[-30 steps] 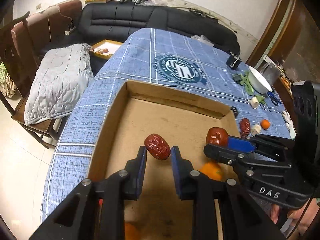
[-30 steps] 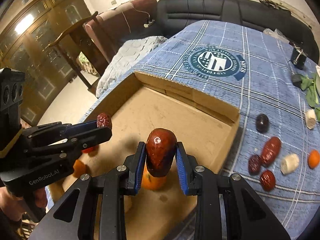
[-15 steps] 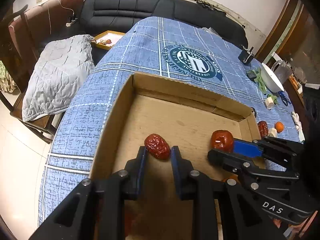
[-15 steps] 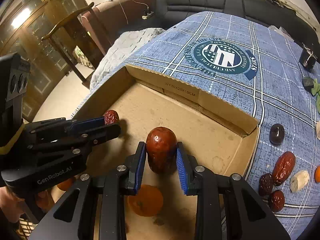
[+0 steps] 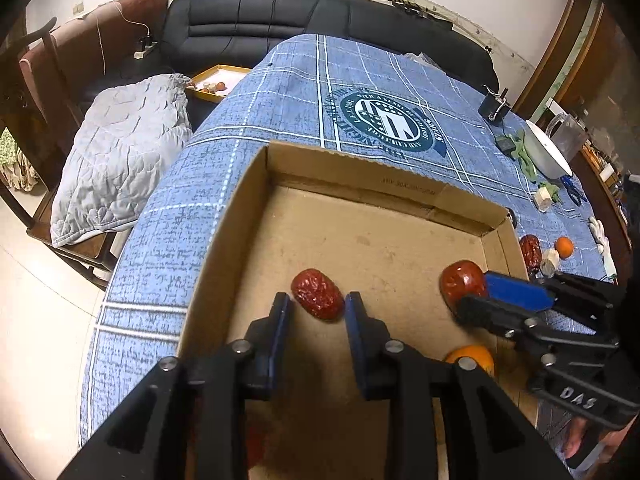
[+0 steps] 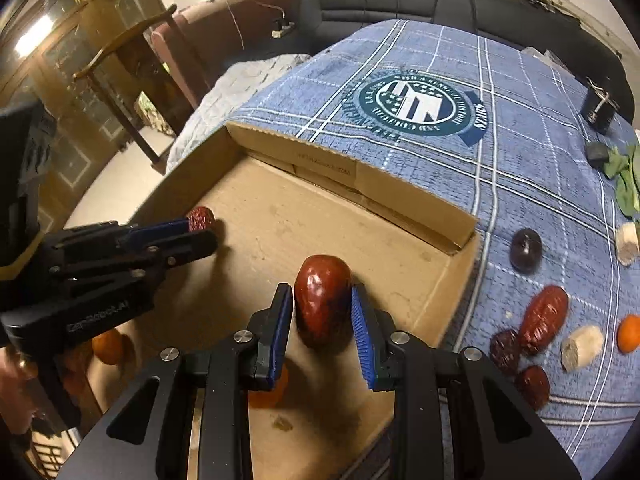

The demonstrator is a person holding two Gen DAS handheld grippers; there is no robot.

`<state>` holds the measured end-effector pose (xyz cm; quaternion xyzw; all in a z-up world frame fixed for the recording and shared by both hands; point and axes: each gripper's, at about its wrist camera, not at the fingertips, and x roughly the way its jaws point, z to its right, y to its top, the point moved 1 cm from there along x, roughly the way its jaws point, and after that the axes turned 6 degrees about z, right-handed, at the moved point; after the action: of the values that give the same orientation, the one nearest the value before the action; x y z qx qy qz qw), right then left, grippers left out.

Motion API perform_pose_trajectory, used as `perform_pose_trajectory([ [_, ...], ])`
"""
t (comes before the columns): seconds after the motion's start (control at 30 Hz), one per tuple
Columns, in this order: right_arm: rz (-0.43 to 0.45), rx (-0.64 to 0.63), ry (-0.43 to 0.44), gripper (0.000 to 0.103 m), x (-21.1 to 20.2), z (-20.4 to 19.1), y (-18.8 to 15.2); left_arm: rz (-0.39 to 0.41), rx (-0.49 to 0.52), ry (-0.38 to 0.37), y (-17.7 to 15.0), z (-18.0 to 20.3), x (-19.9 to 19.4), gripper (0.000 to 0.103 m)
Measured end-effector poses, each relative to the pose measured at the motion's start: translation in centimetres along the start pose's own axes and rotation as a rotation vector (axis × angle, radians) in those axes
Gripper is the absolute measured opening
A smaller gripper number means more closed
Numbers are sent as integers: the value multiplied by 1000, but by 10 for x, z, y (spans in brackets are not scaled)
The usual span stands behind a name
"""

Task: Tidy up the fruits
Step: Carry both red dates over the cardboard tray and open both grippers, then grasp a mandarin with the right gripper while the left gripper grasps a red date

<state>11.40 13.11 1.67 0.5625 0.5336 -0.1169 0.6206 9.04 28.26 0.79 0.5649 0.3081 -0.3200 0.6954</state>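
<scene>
Inside the cardboard box [image 5: 400,204], a wrinkled date [image 5: 317,294] is being released by the left tool [image 5: 316,306], its jaws just spreading; a glossy date [image 6: 323,300] is pinched by the right tool [image 6: 320,312] for placing

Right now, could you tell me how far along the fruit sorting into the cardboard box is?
Partly done. An orange already lies in the cardboard box. In hand: the left gripper, jaws just opening, is letting go of a wrinkled red date on the box floor, while the right gripper is shut on a glossy date. Left: several dates and a small orange on the blue tablecloth.
</scene>
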Motion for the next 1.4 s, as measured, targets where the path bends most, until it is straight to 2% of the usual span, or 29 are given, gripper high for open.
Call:
perform_pose_trajectory([
  [0.03,2,2,-4,30,-2,0,-1,4,1,3,-1,0,-2,38],
  [0.07,9,4,-4,30,-7,0,-2,12,2,13,-3,1,-6,49],
  [0.13,18,9,-6,31,-14,-1,-5,39,-1,48,-5,1,-15,62],
  [0.23,36,27,-2,32,-28,0,-8,95,-23,52,-7,-2,-33,70],
  [0.27,44,30,-1,36,-34,-1,-11,107,-28,52,-9,-3,-38,72],
  [0.4,86,46,-15,43,-60,0,-22,124,-19,71,-21,-1,-50,74],
  [0.5,119,67,-40,65,-78,4,-33,120,-20,69,-31,4,-57,74],
  [0.53,130,70,-59,77,-84,6,-38,120,-21,70,-33,6,-59,74],
  [0.57,140,71,-89,80,-91,9,-44,121,-24,70,-35,8,-62,74],
  [0.67,132,87,-134,80,-101,17,-56,125,-34,74,-42,18,-69,74],
  [0.8,80,151,-130,80,-108,42,-74,127,-27,77,-48,39,-78,74],
  [1.03,90,170,-172,80,-138,90,-111,147,29,55,-49,100,-90,78],
  [1.1,92,175,-215,80,-147,105,-119,147,56,45,-50,121,-91,78],
  [1.23,88,175,-233,80,-156,138,-122,130,102,25,-55,157,-89,80],
  [1.3,112,176,-259,80,-161,157,-118,116,120,19,-57,173,-85,80],
  [1.4,149,182,-252,80,-164,184,-102,91,140,11,-60,195,-76,80],
])
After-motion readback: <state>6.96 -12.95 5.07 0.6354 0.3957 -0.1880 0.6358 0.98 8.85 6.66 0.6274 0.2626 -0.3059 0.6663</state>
